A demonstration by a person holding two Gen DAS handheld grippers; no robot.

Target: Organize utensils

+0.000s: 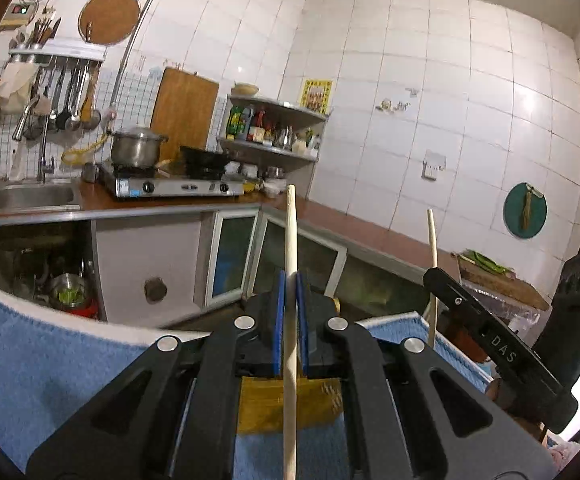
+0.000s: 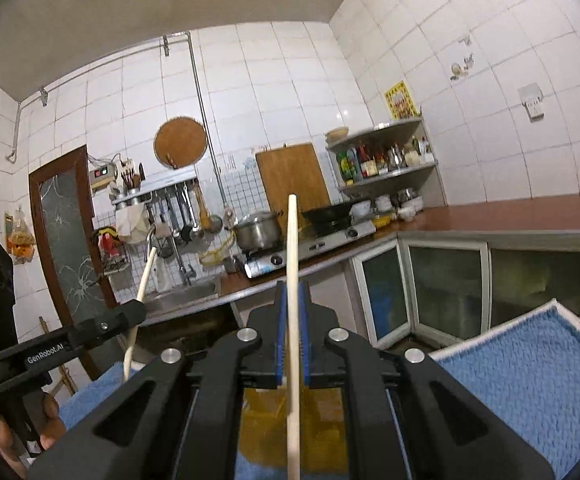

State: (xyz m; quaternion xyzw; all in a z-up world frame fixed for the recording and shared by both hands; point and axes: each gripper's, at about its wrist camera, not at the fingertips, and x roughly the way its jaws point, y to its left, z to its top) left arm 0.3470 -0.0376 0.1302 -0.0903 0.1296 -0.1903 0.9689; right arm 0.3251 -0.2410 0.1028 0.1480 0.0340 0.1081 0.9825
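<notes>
Chopsticks, two pale round wooden sticks, are lifted clear above a blue terry towel (image 1: 29, 360) with a white border, one stick per gripper, each roughly upright. Towel is the largest thing near; it seems laid down as a soft staging surface, and a yellow-brown flat packet (image 1: 265, 404) lies on it below the jaws, nature unclear. Left gripper (image 1: 288, 304), black with blue pads, is pinched tight on the left chopstick (image 1: 291, 236) about mid-length, tip pointing up; a mid grip probably keeps the thin stick from swinging. Right gripper (image 2: 290, 316) likewise clamps the right chopstick (image 2: 292, 248), leaning a little. In the left view the right tool (image 1: 490, 332) stands just beside, near the towel's far right corner. Likely aim: pair the sticks, then carry them toward the wall-mounted utensil rack (image 2: 157, 192) above the sink.
</notes>
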